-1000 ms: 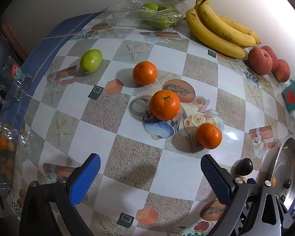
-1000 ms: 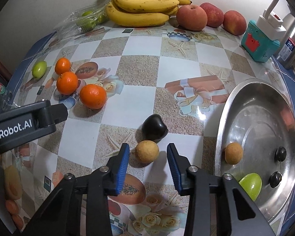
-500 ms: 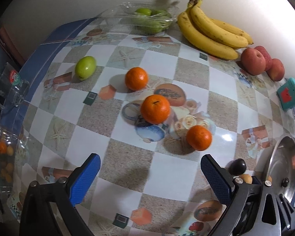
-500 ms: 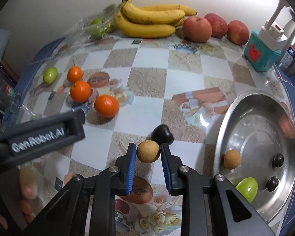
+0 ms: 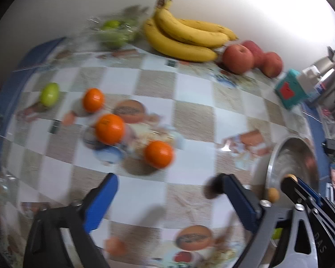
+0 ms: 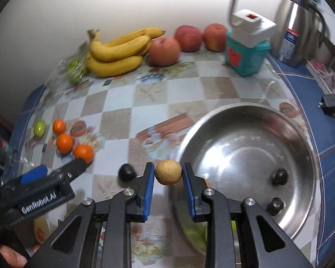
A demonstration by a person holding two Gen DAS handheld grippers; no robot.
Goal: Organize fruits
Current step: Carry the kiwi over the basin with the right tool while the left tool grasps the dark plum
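My right gripper (image 6: pixel 168 176) is shut on a small tan round fruit (image 6: pixel 168 172) and holds it lifted at the left rim of the steel bowl (image 6: pixel 301 134). The bowl holds two dark fruits (image 6: pixel 279 177) and a green fruit (image 6: pixel 195 229) partly hidden behind my fingers. A dark fruit (image 6: pixel 126 175) lies on the table left of the gripper. My left gripper (image 5: pixel 167 192) is open and empty above the table, near three oranges (image 5: pixel 109 129) and a green fruit (image 5: pixel 49 93). The left gripper also shows in the right wrist view (image 6: pixel 62 174).
Bananas (image 6: pixel 118 49), three apples (image 6: pixel 165 48) and a clear bag of green fruit (image 6: pixel 74 71) line the back wall. A teal dispenser (image 6: pixel 245 51) and a steel kettle (image 6: pixel 301 26) stand at the back right. The steel bowl also shows in the left wrist view (image 5: pixel 294 156).
My right gripper has closed on the tan fruit, lifted it off the table and carried it right to the bowl's rim. The left gripper has swung to the right.
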